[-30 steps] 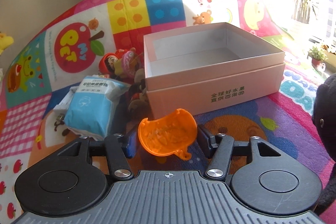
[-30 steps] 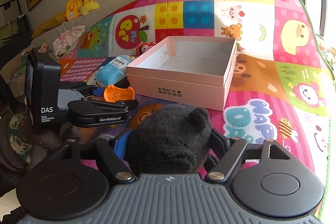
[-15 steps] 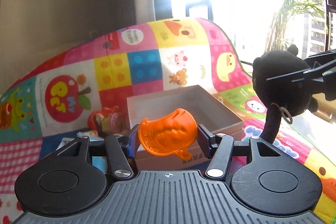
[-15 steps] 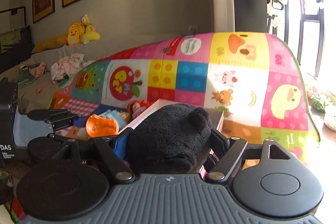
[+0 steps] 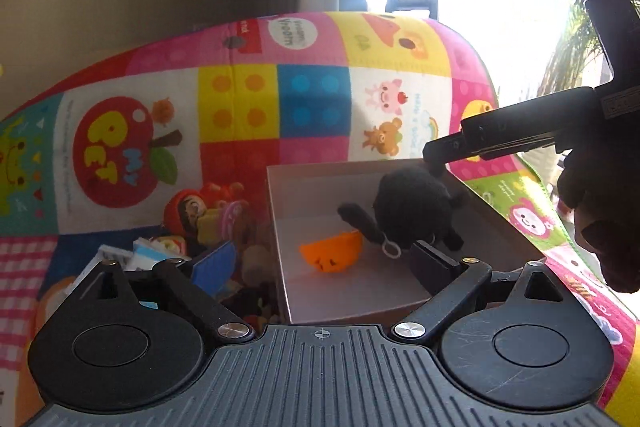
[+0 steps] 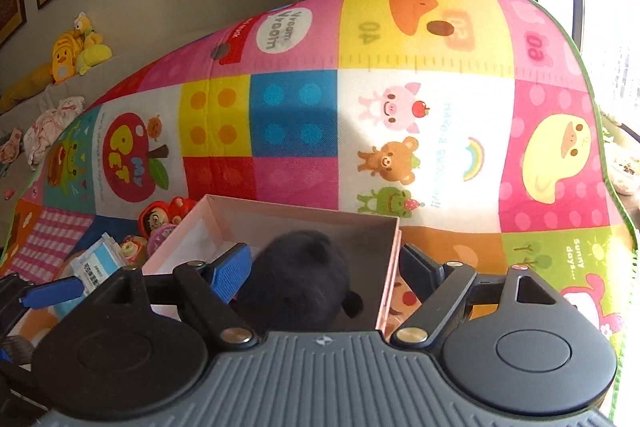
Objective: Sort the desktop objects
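Observation:
A pale pink cardboard box (image 5: 320, 183) stands open on the colourful play mat. Inside it lie an orange plastic toy (image 5: 332, 253) and a black plush toy (image 5: 412, 211) with a white loop. My left gripper (image 5: 324, 261) is open and empty, just before the box's near wall. My right gripper (image 6: 326, 265) is open above the box (image 6: 304, 223), with the black plush (image 6: 300, 283) lying loose between and below its fingers. The right gripper's fingers (image 5: 500, 141) reach in from the right in the left wrist view.
A heap of small toys, red dolls (image 5: 200, 207) and a blue-white packet (image 6: 98, 265) lies left of the box. The play mat (image 6: 296, 115) rises behind. Plush toys (image 6: 72, 49) sit on a far sofa. A bright window is at right.
Both grippers have opened. The orange toy dropped from the left gripper into the box, and the black plush left the right gripper and lies in the box.

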`<state>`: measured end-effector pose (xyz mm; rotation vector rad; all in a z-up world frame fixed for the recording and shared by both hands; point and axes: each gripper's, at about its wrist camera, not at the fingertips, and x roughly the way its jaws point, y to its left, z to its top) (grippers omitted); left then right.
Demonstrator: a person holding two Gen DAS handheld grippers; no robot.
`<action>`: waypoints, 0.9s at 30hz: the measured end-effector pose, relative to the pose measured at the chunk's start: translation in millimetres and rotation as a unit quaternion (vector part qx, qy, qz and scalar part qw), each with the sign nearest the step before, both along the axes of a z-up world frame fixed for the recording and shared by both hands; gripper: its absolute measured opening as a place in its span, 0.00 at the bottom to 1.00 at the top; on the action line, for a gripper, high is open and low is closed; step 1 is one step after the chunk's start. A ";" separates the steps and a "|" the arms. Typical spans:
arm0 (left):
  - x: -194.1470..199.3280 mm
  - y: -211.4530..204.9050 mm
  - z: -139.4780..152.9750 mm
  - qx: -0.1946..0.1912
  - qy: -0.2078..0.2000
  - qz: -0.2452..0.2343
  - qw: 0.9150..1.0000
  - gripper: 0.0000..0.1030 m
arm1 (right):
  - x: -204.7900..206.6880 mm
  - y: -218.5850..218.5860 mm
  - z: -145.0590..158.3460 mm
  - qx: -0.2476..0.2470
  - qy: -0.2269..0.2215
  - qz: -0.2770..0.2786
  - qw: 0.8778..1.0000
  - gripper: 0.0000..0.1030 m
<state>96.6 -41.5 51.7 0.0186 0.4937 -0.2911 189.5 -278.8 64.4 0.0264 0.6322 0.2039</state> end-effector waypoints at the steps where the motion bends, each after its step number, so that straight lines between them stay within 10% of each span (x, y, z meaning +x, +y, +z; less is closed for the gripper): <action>1: -1.9 4.1 -4.0 -0.011 0.011 -0.002 1.000 0.95 | -2.3 -0.6 -7.4 -0.010 0.006 -0.012 1.000 0.78; 6: -3.6 5.8 -25.1 -0.065 0.056 -0.026 0.996 0.95 | -7.3 -3.6 -37.5 -0.017 0.061 -0.005 0.998 0.53; 15: -31.5 -1.1 -24.0 -0.078 0.061 -0.055 0.994 0.96 | -6.9 6.5 -31.9 -0.039 0.044 0.010 0.998 0.54; 20: -56.0 24.4 -22.2 0.010 0.017 0.056 0.998 1.00 | -19.7 36.7 14.4 -0.048 -0.016 0.051 0.997 0.63; 27: -55.2 81.7 -36.7 -0.020 0.049 0.171 0.984 1.00 | 58.9 132.1 37.5 0.054 0.113 0.119 0.985 0.83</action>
